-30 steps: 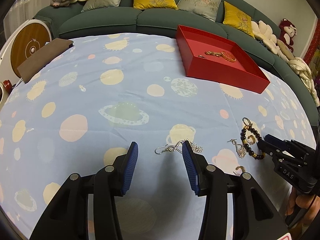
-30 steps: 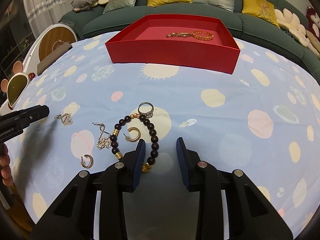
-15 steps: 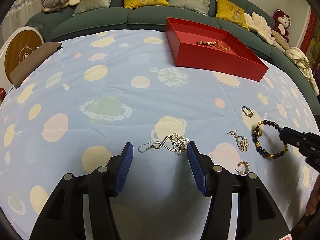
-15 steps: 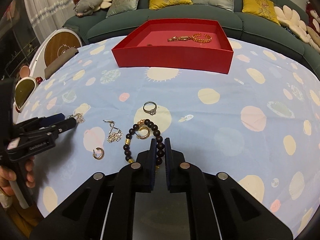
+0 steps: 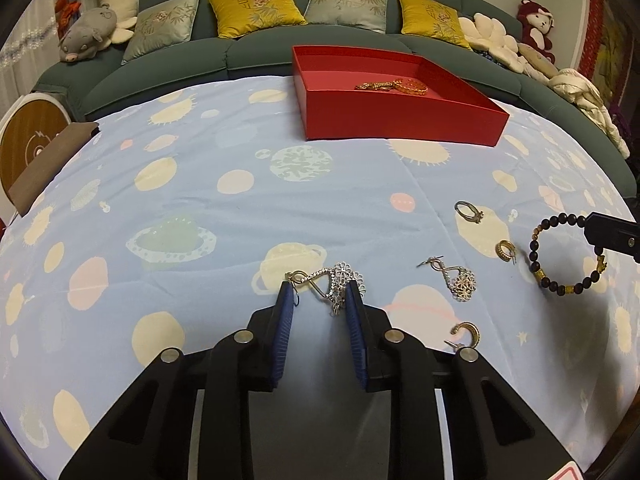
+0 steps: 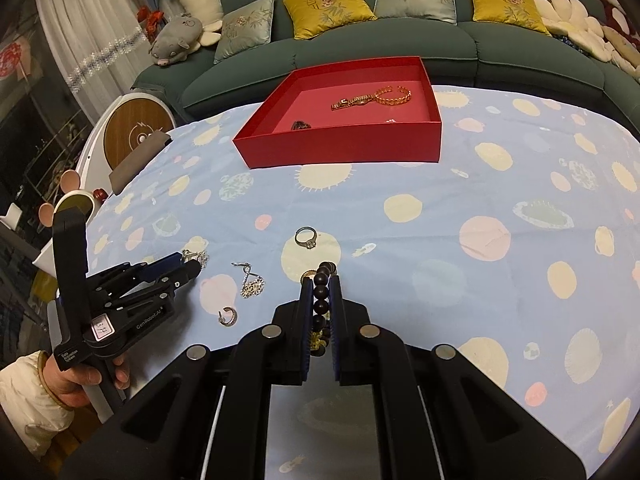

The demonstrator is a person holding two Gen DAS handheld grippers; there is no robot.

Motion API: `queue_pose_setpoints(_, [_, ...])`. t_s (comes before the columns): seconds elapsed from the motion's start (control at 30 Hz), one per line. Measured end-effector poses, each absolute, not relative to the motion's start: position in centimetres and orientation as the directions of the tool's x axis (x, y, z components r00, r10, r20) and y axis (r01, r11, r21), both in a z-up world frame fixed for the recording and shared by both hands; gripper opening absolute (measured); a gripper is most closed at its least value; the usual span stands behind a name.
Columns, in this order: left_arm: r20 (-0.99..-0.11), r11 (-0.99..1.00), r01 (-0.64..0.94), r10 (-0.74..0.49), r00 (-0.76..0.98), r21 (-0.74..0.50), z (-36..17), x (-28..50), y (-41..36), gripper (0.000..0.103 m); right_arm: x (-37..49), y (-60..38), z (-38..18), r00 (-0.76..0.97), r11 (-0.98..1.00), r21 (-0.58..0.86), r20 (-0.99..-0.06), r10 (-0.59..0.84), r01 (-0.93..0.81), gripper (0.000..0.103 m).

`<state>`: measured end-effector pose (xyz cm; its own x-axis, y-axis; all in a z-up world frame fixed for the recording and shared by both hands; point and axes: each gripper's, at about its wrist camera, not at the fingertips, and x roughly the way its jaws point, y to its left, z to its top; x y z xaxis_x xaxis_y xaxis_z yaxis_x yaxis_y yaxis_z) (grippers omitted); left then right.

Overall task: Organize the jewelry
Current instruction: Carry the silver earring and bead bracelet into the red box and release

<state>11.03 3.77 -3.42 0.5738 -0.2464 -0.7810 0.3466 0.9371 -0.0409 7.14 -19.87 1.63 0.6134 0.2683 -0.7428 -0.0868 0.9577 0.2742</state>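
L tool [image 5: 320, 300] is closed down on a silver flower drop earring [image 5: 334, 282]; its blue pads [image 5: 285, 320] press the piece from both sides, hook end at the L pad, flower cluster at the R pad. Whether the earring is off the cloth can't be told.

R tool [image 6: 320, 300] is clamped tight on the dark bead bracelet [image 6: 322, 300]: beads sit stacked btwn the pads w/ a gold charm hanging below, and in the L wrist view the bracelet [image 5: 568, 256] hangs as a loop from the R tool's tip at the frame's R edge.

Left on the blue planet-print bench cloth [image 5: 200, 200]:
- matching silver flower earring [image 5: 456, 278], just R of the L tool
- gold hoop earring [image 5: 468, 334] nearer the camera, beside the L tool's R finger
- second gold hoop [image 5: 506, 250], just L of the bracelet loop
- silver ring w/ stone [image 5: 470, 212], further back

Red tray [image 6: 340, 148] sits at the far side of the bench, well apart from both tools. Inside it: gold chain bracelet [image 6: 374, 98], a small dark item near the front L corner, too small to ID.

Person's L hand [image 6: 76, 376] grips the L tool's handle.
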Motion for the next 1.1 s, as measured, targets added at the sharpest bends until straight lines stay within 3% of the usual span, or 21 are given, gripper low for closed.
queue_pose_setpoints(0.57, [-0.733, 0.908, 0.389, -0.369, 0.572, -0.154, 0.7, 10.1, 2.8, 0.016, 6.4, -19.9, 4.7, 0.656, 0.943, 0.311, -0.688, 0.309, -0.119, 0.007])
queue_pose_setpoints(0.93, [-0.632, 0.888, 0.373, -0.455, 0.627, -0.269, 9.4, 13.8, 1.8, 0.016, 8.0, -20.8, 11.4, 0.748, 0.937, 0.320, -0.585, 0.312, -0.140, 0.007])
queue_pose_setpoints(1.1, [-0.597, 0.892, 0.399, -0.441, 0.671, -0.211, 13.1, 18.2, -0.3, 0.017, 12.2, -21.8, 15.8, 0.791, 0.941, 0.308, -0.537, 0.294, -0.140, 0.007])
